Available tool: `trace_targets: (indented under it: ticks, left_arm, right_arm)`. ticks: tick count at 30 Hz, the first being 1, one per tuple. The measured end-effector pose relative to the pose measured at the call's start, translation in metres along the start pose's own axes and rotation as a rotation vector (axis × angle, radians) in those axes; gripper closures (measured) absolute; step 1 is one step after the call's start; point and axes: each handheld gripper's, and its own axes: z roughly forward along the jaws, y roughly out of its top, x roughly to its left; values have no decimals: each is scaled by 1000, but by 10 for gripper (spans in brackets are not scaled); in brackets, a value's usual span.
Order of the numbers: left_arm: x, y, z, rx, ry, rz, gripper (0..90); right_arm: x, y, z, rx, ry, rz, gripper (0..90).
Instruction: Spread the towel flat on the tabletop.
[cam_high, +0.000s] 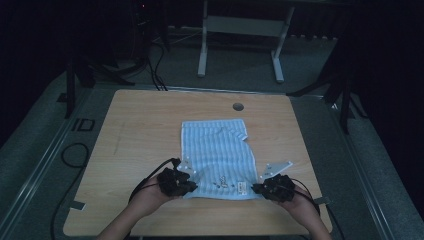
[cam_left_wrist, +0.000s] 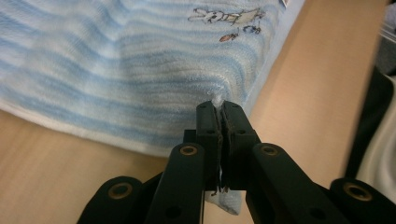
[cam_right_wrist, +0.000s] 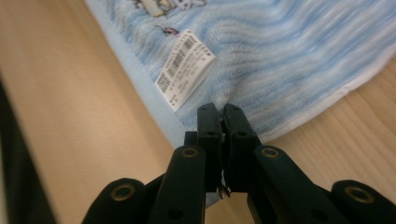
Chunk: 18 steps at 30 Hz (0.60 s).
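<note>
Blue-and-white striped terry towel (cam_high: 217, 155) lies flat mid-table on the light wooden table (cam_high: 140, 130). Left gripper (cam_left_wrist: 218, 105) and right gripper (cam_right_wrist: 221, 108) each pinch a near corner, jaws clamped on cloth; likely grip for lifting and folding away.

towel (cam_high: 216, 150): pale blue with lighter blue-white stripes; plain light-blue border along its edge
towel print (cam_left_wrist: 227, 17): small cartoon figures in white, with dark and reddish-brown touches
label (cam_right_wrist: 185, 68): white, black barcode, square code and fine print
left tool (cam_left_wrist: 217, 108): black, brass-coloured rivets
right tool (cam_right_wrist: 220, 110): black, brass-coloured rivets
surface (cam_high: 145, 120): light wood grain, dark round hole near the far edge
floor (cam_high: 240, 67): grey
</note>
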Motion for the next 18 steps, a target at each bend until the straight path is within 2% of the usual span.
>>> trace_targets:
  ticks: [4,8,12,16,18]
  left_arm:
    - [-19,-11,-3,22,-52,27,861]
    - [-35,-24,1,52,-86,27,859]
    - [-47,-35,8,94,-137,29,857]
    - [-59,-42,13,116,-195,30,854]
    - [-64,-44,17,132,-237,28,853]
  right_arm:
    - [16,-10,-11,-14,23,15,868]
    - [35,-20,-14,4,58,4,866]
    - [50,-30,-10,42,101,4,864]
    - [62,-39,-3,87,133,-8,860]
    - [65,-43,-1,114,161,-8,859]
